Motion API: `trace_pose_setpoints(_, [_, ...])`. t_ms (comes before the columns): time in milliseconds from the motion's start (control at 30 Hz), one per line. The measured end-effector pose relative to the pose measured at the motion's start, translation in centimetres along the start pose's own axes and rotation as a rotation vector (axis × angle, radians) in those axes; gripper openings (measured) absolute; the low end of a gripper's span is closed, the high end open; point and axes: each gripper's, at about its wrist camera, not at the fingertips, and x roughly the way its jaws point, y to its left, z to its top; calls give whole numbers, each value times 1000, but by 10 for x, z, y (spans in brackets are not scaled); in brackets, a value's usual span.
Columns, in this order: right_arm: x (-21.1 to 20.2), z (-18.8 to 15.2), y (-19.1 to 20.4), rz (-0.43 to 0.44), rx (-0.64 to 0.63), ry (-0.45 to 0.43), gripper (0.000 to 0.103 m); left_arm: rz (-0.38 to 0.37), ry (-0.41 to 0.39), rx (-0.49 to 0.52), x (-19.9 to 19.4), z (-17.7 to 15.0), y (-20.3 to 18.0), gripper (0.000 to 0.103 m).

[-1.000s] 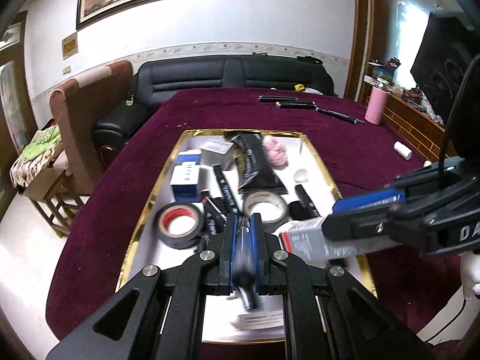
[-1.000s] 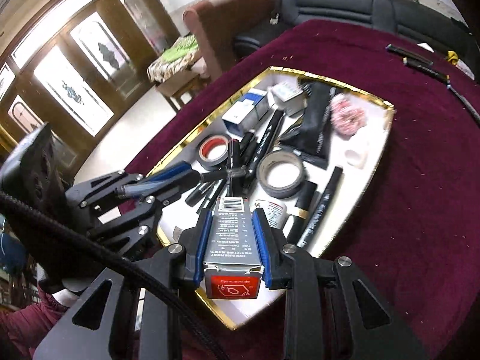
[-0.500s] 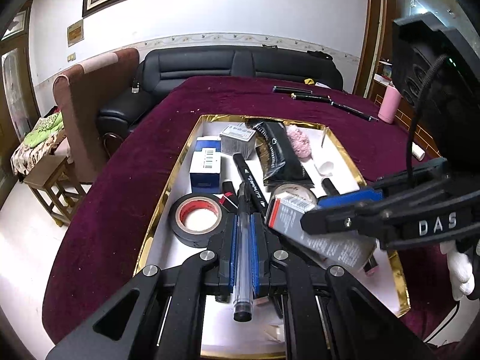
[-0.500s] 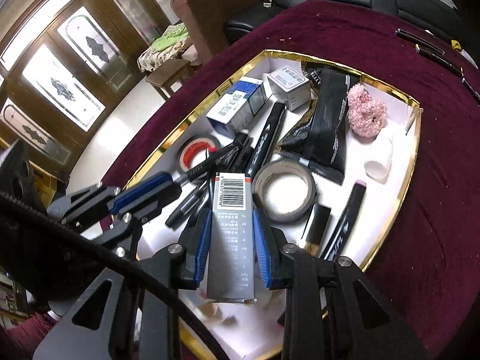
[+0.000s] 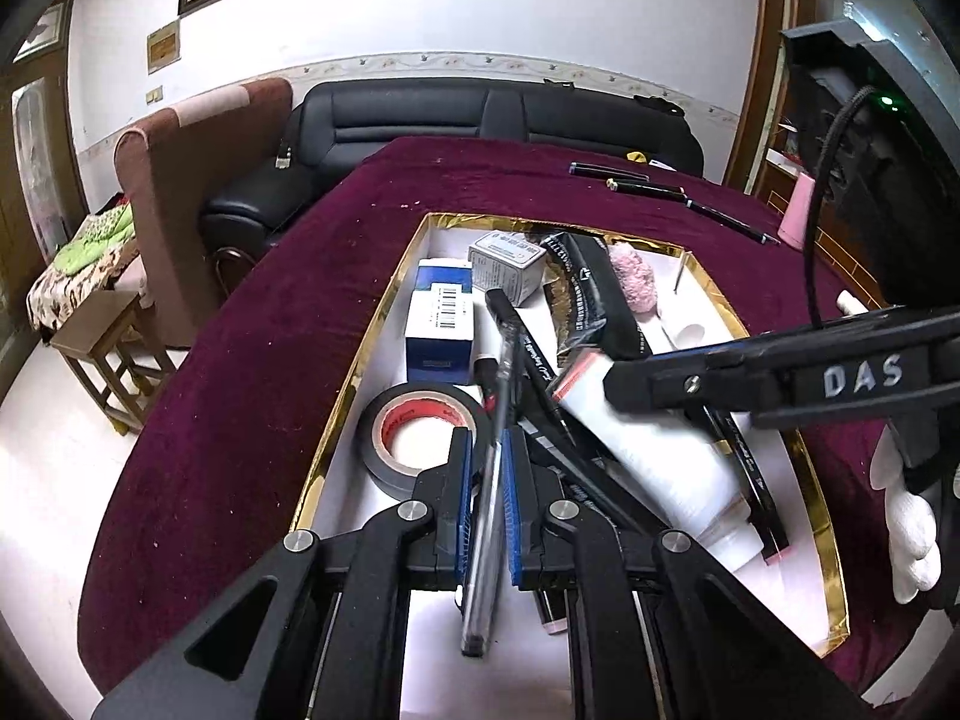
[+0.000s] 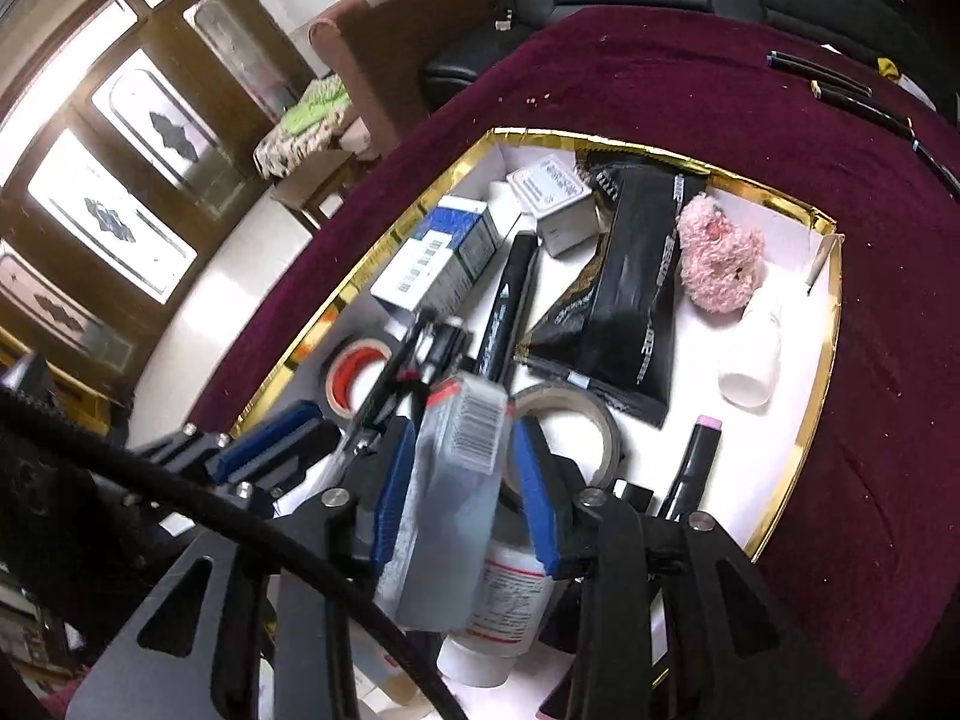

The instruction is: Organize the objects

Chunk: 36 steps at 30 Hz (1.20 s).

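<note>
Over the tray point(image 5: 384, 312), I'm letting my right gripper point(image 6: 462, 480) spread, releasing the box point(image 6: 456, 492), while my left gripper point(image 5: 486, 498) is clamping the pen point(image 5: 489, 510) for stowing.

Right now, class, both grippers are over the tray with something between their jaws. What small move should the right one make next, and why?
Probably draw the right gripper back. Its jaws have just been opening, and the grey box looks blurred and tilted between them, seemingly dropping into the tray.

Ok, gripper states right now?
Left gripper: closed on the clear pen.
Right gripper: jaws just opening, grey box loose between them.
</note>
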Motion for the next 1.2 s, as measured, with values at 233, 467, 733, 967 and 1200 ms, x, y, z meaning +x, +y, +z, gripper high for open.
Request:
trace_pose_setpoints(233, [-20, 4, -11, 14, 44, -74, 40, 7, 11, -15, 2, 1, 1, 25])
trace_pose_setpoints(467, [-39, -9, -35, 19, 102, -118, 42, -18, -90, -10, -19, 8, -14, 63])
trace_pose_setpoints(733, [-68, -38, -66, 11, 172, -175, 44, -48, -357, 35, -73, 17, -55, 101])
trace_pose_setpoints(967, [-96, -64, -83, -54, 217, -268, 50, -89, -341, -16, -79, 19, -84, 101])
trace_pose_setpoints(1200, [-115, -91, -73, -370, 158, -400, 66, -74, -236, -193, -66, 13, -88, 101])
